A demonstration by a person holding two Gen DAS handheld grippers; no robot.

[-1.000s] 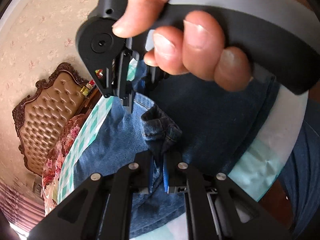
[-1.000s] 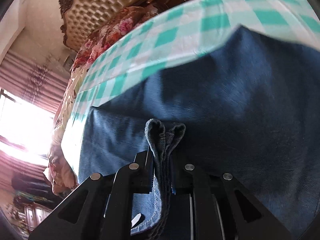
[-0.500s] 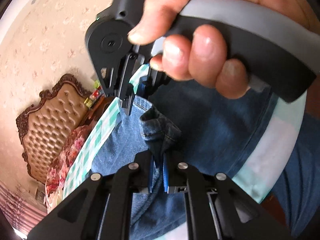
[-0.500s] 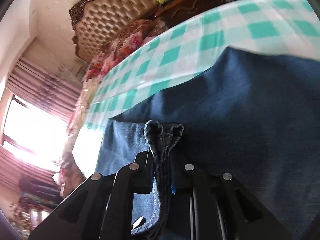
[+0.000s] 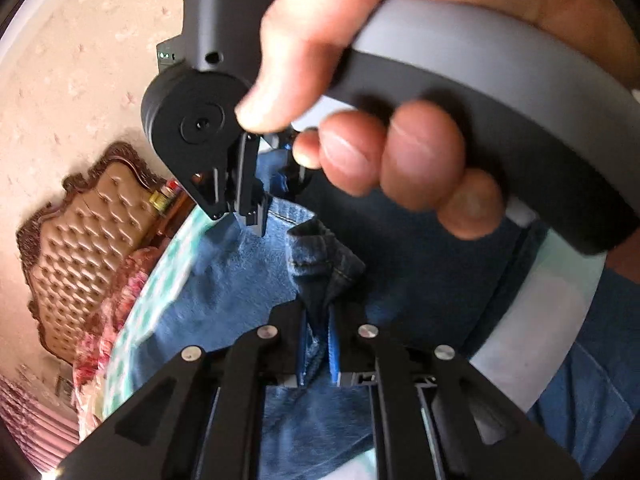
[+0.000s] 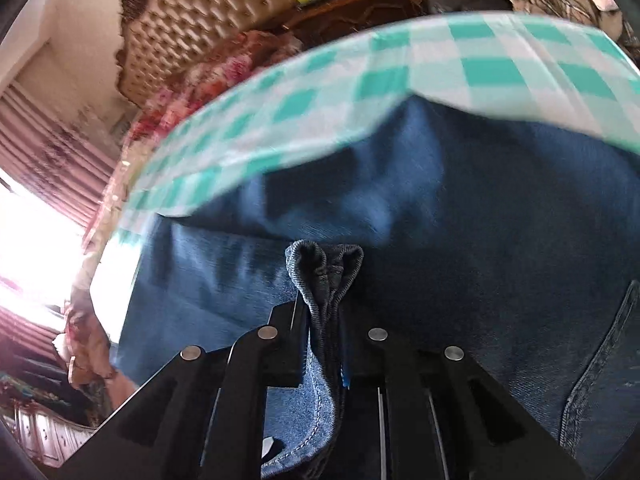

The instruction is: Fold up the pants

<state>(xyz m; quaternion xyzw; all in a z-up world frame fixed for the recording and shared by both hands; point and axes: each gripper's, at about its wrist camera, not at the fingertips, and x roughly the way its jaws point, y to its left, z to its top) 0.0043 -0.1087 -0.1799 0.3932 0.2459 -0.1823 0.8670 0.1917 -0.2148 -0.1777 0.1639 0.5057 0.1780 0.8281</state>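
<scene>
a pair of blue denim pants [image 6: 460, 220] lies spread over a table covered with a teal-and-white checked cloth [image 6: 460, 64], the fabric reaching almost to the far edge of the cloth in the right wrist view and leaving only a band of checks bare along that edge. the right gripper [image 6: 326, 344], black with two fingers, is clamped narrow on a bunched, stitched hem of the denim, which stands up in a small fold between its jaws above the flat layer beneath. the left gripper [image 5: 318, 332] is likewise pinched tight on another puckered hem of the same pants [image 5: 420, 280], the cloth rising in a crumpled tuft just past its tips. in the left wrist view a person's hand [image 5: 384, 128] wraps around the grey-and-black handle of the right gripper [image 5: 256, 216], whose fingers point down at the denim close beside the left gripper's hold. the near edge of the cloth [image 5: 552, 300] curves along the right of that view. past the far edge of the table stand a tufted tan headboard with a carved dark frame [image 6: 208, 20] and floral bedding [image 6: 224, 68].
</scene>
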